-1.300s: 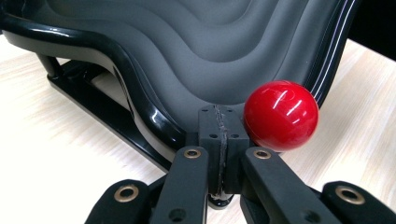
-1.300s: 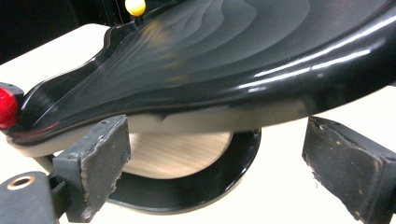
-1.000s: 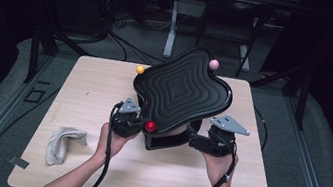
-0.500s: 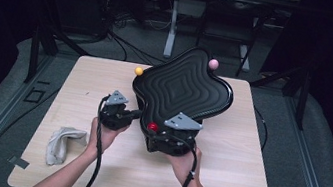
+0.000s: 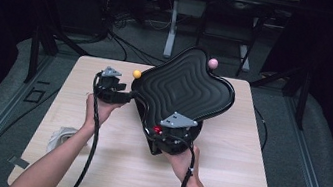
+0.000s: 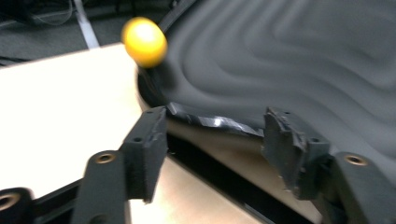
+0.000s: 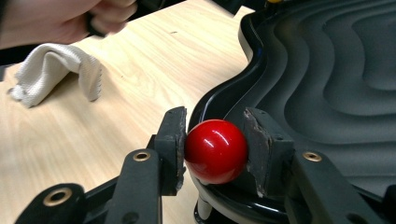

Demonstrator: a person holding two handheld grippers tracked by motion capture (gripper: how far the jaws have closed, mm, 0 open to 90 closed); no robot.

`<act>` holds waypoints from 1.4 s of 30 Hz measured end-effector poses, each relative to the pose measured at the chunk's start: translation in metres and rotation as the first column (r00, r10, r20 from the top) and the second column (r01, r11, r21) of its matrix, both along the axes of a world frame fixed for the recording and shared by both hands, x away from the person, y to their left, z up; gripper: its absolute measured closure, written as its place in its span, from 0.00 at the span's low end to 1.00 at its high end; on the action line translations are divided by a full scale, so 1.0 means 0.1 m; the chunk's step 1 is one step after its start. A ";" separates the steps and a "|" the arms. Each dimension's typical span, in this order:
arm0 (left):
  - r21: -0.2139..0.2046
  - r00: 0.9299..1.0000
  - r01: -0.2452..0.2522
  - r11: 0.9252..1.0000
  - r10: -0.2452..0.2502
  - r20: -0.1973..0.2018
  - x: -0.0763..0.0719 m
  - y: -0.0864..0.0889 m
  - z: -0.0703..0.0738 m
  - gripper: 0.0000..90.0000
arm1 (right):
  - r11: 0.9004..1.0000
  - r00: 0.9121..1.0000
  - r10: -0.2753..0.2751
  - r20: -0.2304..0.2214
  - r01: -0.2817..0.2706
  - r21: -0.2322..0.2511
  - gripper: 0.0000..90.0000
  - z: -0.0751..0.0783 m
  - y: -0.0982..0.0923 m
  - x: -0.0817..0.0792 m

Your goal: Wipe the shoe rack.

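A black wavy-ribbed tray (image 5: 216,88) stands raised on the wooden table, with ball knobs on its rim: yellow (image 5: 137,74), pink (image 5: 213,63) and red (image 5: 157,129). My right gripper (image 5: 160,134) is at the tray's near edge. Its jaws have just been closing, and in the right gripper view the pads press on both sides of the red ball (image 7: 216,150). My left gripper (image 5: 126,96) is at the tray's left edge, just below the yellow ball (image 6: 144,41). Its jaws have just been opening and straddle the tray rim (image 6: 219,123) without touching it.
A crumpled pale cloth (image 5: 61,136) lies near the table's front left, also seen in the right gripper view (image 7: 56,70). Bare tabletop (image 5: 108,160) stretches in front of the tray. Dark floor, cables and metal stands surround the table.
My left gripper has moved left and away from the red ball to the tray's left rim and opened. My right gripper has slid left along the tray's front edge and closed on the red ball.
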State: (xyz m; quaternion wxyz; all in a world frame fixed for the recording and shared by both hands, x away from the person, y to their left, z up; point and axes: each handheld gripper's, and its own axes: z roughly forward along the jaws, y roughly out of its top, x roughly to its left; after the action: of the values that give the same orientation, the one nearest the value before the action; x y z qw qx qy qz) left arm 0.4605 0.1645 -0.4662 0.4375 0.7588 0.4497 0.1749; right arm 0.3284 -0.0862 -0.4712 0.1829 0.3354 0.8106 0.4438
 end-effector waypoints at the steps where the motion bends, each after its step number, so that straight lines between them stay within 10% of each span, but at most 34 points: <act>1: 0.006 1.000 -0.009 1.000 0.009 0.005 0.07 -0.02 0.01 0.37 | 1.000 1.000 0.005 0.004 -0.005 -0.003 0.66 0.00 -0.02 -0.01; 15: 0.102 0.999 -0.048 0.994 0.047 0.013 0.42 -0.17 -0.04 0.66 | 0.999 0.999 0.039 -0.017 -0.039 -0.015 0.66 0.02 -0.39 -0.11; 42: 0.106 0.997 0.013 0.994 -0.005 -0.079 -0.46 0.22 0.02 0.66 | 0.988 0.987 -0.149 -0.054 0.147 -0.041 0.65 0.03 -0.91 0.27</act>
State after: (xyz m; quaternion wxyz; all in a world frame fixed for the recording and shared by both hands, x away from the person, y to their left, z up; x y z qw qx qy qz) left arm 0.4140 0.1866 -0.4639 0.3795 0.7893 0.4530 0.1667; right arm 0.3550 -0.1776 -0.4679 0.1984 0.4037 0.7964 0.4043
